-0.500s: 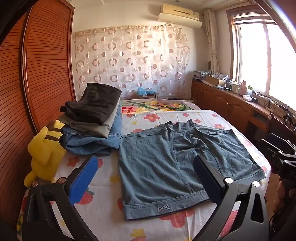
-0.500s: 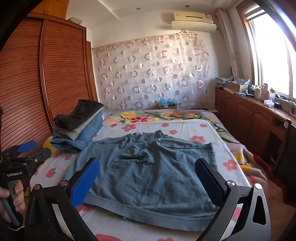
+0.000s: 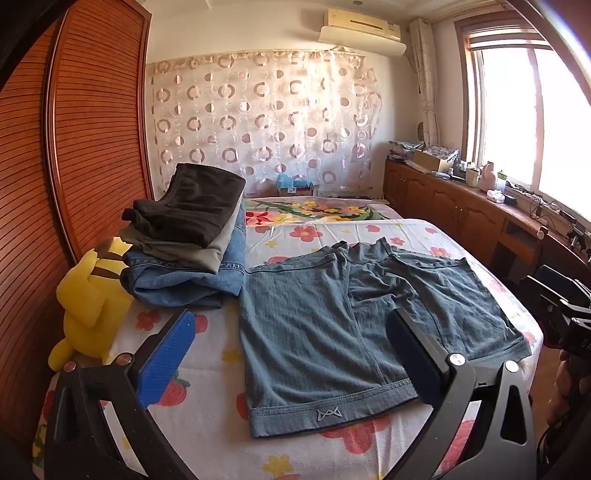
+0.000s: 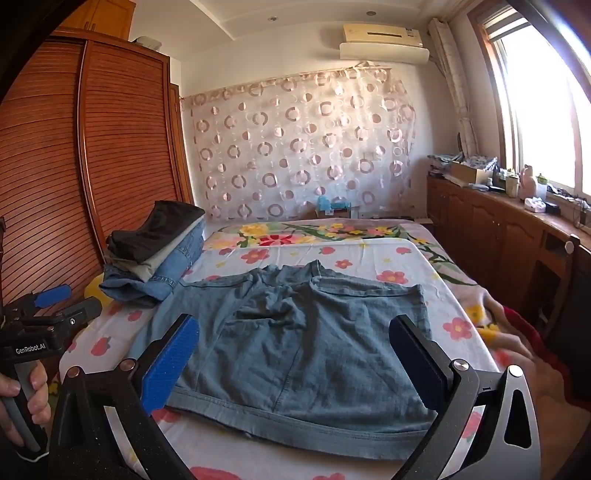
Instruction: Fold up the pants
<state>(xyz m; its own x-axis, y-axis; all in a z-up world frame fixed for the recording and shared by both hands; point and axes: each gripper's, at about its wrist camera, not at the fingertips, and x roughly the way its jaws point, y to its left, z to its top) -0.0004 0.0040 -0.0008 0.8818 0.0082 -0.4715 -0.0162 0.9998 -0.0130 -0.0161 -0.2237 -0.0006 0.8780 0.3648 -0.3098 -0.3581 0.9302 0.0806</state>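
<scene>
Pants [image 3: 332, 332] flat (hems nearest) — both claws spread.

Slatted wooden wardrobe [image 3: 74, 155] left. Circle-patterned curtain [image 3: 266, 122] on far wall, air conditioner [image 3: 362, 26] above. Bright window [image 3: 532, 122] right, over cluttered low cabinets [image 3: 443, 203]. Floral-sheeted bed [image 3: 221, 424] near.

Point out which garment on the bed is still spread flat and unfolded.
The blue-grey denim shorts lying in the middle of the bed, both legs laid open flat. The black, grey-green and blue denim garments beside them are all folded and stacked in one pile.
</scene>
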